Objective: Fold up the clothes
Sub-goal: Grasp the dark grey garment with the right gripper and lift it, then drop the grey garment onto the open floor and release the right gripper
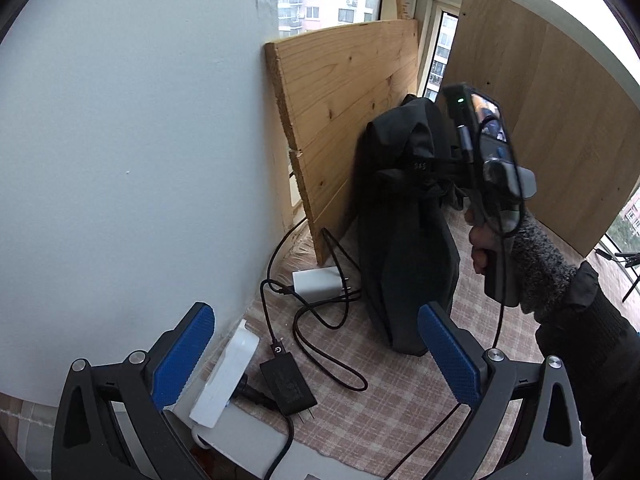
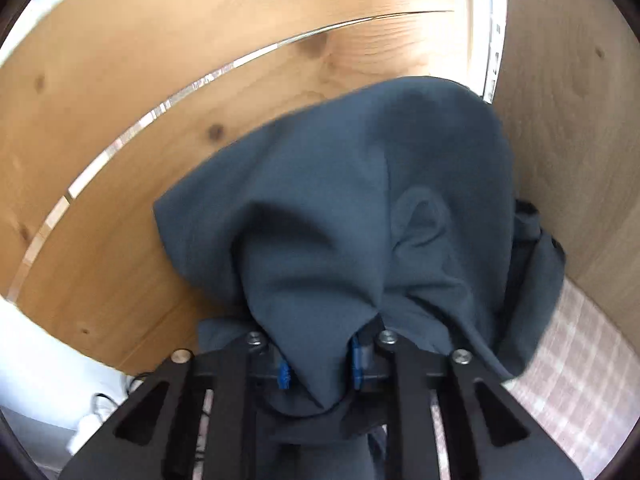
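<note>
two grippers, right gripper [image 2: 320, 368] pinching soft bunched dark garment [image 2: 360, 220], left gripper [image 1: 316, 356] spread wide, checked cloth [image 1: 380, 400] beneath

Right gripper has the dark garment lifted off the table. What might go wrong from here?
1. The garment hangs bunched from one pinch in the right gripper; it may slip or stay crumpled when laid down.
2. Its lower end sits close to the black cable and white charger, so dragging it might snag them.
3. The left gripper is open and holds nothing, so nothing spreads the cloth.
</note>
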The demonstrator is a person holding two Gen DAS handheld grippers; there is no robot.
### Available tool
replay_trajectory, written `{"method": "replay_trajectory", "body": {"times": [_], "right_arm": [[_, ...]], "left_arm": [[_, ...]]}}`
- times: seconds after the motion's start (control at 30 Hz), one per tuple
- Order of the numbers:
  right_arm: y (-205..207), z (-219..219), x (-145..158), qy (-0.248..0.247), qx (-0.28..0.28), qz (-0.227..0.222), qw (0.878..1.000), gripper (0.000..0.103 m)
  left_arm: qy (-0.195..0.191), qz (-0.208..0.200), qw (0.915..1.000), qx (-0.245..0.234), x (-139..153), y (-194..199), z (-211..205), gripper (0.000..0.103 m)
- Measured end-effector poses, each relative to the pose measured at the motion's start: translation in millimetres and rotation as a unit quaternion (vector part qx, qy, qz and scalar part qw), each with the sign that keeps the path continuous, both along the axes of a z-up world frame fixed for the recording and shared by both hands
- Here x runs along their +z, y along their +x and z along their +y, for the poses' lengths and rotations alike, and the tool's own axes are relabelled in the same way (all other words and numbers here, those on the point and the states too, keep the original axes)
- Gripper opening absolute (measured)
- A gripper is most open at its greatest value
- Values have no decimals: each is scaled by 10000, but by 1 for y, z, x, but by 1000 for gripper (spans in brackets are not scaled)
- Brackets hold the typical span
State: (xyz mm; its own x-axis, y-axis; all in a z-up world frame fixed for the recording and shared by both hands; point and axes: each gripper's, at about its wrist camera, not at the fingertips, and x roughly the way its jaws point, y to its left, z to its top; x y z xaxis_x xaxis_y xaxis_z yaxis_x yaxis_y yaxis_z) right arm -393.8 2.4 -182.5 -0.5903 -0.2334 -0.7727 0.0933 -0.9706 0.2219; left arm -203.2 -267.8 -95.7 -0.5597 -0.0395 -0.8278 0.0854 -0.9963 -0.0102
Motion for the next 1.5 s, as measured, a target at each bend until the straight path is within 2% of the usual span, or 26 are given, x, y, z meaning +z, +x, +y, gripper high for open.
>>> {"method": "replay_trajectory", "body": {"times": [0.13, 0.3, 0.47, 0.5, 0.53, 0.6, 0.63, 0.67, 0.73, 0.8, 0.83, 0.9, 0.93, 1.03, 1.1, 1.17, 1.27, 1.4, 1.47, 1.5], "right_arm": [[40, 21, 39, -375, -192, 340, 9985, 13], [152, 75, 112, -862, -413, 1116, 9892, 12], [291, 168, 133, -1021, -1596, 1164, 9750, 12], [318, 188, 122, -827, -1989, 838, 9729, 12], [344, 208, 110, -607, -2392, 472, 9679, 17], [397, 248, 85, -161, -3170, -263, 9479, 29], [422, 267, 69, 38, -3718, -777, 9250, 31], [449, 283, 57, 54, -4125, -1091, 9044, 31], [497, 297, 55, -142, -4599, -1026, 8819, 31], [521, 290, 62, 68, -4652, -894, 8807, 34], [533, 286, 65, 180, -4666, -828, 8804, 42], [532, 277, 65, 141, -4348, -823, 8967, 54], [524, 274, 67, 101, -4170, -791, 9054, 55], [498, 266, 75, -15, -3620, -681, 9297, 55], [465, 251, 71, -13, -3218, -562, 9451, 55], [426, 243, 60, 0, -2861, -697, 9557, 55], [377, 241, 34, 199, -2776, -939, 9559, 55], [346, 260, -5, -5, -3046, -1466, 9411, 54], [363, 263, 1, -237, -2985, -1287, 9454, 25], [372, 264, 5, -354, -2949, -1185, 9475, 7]], "left_arm": [[50, 161, 9997, -195, 7, 7, -1, 102], [155, 315, 9986, -384, 13, 15, -7, 102], [156, 369, 9955, -862, 17, 18, 5, 102], [148, 356, 9943, -991, 16, 18, 11, 102], [138, 336, 9929, -1134, 15, 17, 19, 102], [111, 286, 9892, -1432, 11, 16, 37, 102], [88, 248, 9868, -1596, 9, 15, 47, 102], [57, 197, 9842, -1761, 5, 15, 58, 102], [-5, 68, 9778, -2093, -4, 16, 82, 102], [-44, -65, 9708, -2399, -13, 17, 107, 102], [-70, -111, 9678, -2515, -17, 19, 118, 102], [-83, -211, 9596, -2806, -21, 23, 142, 102], [-59, -270, 9533, -3007, -22, 28, 151, 102], [-2, -249, 9426, -3329, -19, 45, 167, 102], [-47, -238, 9440, -3290, -16, 54, 168, 102], [-73, -250, 9493, -3132, -15, 63, 162, 102], [-76, -286, 9557, -2928, -16, 76, 147, 102], [-171, -365, 9652, -2584, -20, 90, 127, 102], [-189, -393, 9683, -2458, -22, 93, 121, 102], [-181, -403, 9689, -2434, -23, 93, 120, 102]]}}
